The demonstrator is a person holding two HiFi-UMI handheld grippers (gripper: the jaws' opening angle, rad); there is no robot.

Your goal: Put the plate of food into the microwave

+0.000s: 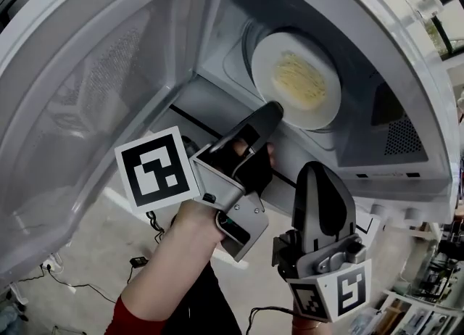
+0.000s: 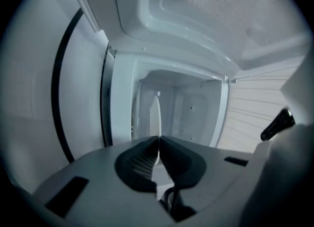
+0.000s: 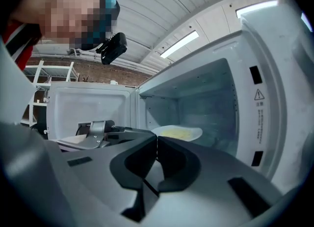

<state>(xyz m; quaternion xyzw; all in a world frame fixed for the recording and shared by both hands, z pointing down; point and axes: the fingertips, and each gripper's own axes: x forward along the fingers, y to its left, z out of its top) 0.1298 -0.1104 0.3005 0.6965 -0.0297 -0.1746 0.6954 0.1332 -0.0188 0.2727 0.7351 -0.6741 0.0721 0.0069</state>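
A white plate (image 1: 270,47) with a heap of pale yellow food (image 1: 298,78) is inside the open microwave (image 1: 377,145), over its glass turntable. My left gripper (image 1: 274,110) reaches into the opening and is shut on the plate's near rim. In the left gripper view the plate (image 2: 155,115) shows edge-on, pinched between the dark pads of the left gripper (image 2: 158,140). My right gripper (image 1: 316,171) hangs below the microwave's front edge, shut and empty. In the right gripper view the right gripper (image 3: 157,140) points at the cavity, where the plate (image 3: 195,133) shows.
The microwave door (image 1: 94,87) stands swung wide at the left. Cavity walls (image 2: 196,108) close in around the plate. Cables (image 1: 148,221) lie on the floor below. A metal rack (image 1: 428,294) stands at the lower right.
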